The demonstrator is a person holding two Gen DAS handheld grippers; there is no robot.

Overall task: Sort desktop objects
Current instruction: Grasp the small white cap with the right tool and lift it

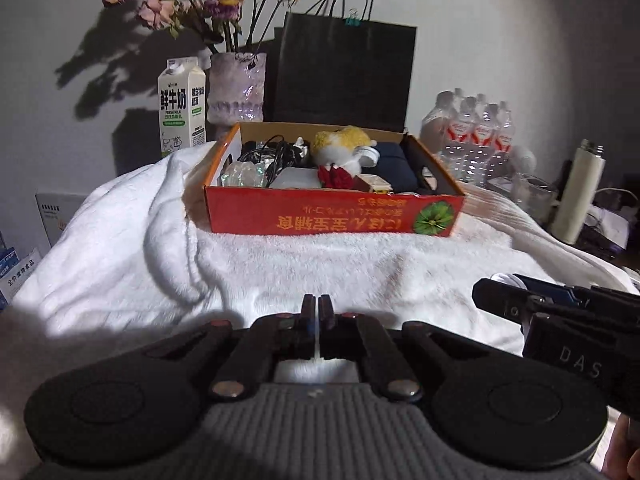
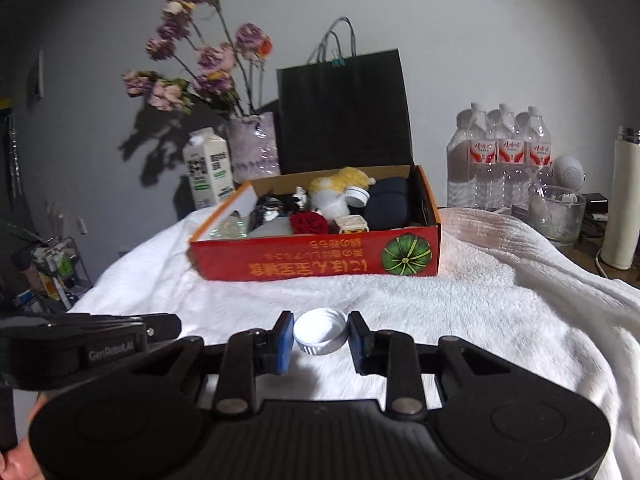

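Observation:
A red cardboard box [image 1: 280, 216] [image 2: 304, 268] sits on the white towel and holds a plush toy [image 1: 340, 144] [image 2: 336, 188], a red cloth rose [image 2: 314, 222], cables, a dark pouch and other small items. A white bottle cap [image 2: 320, 331] lies on the towel between the blue pads of my right gripper [image 2: 320, 334], whose jaws stand apart around it with small gaps on both sides. My left gripper [image 1: 319, 312] is shut and empty, low over the towel in front of the box. The right gripper also shows in the left wrist view [image 1: 504, 296].
Behind the box stand a milk carton [image 1: 182, 108], a vase of dried flowers [image 1: 238, 88] and a black paper bag [image 1: 344, 76]. Water bottles [image 2: 504, 156], a glass jar [image 2: 556, 212] and a white flask [image 2: 624, 200] stand at the right. The white towel [image 2: 500, 300] covers the table.

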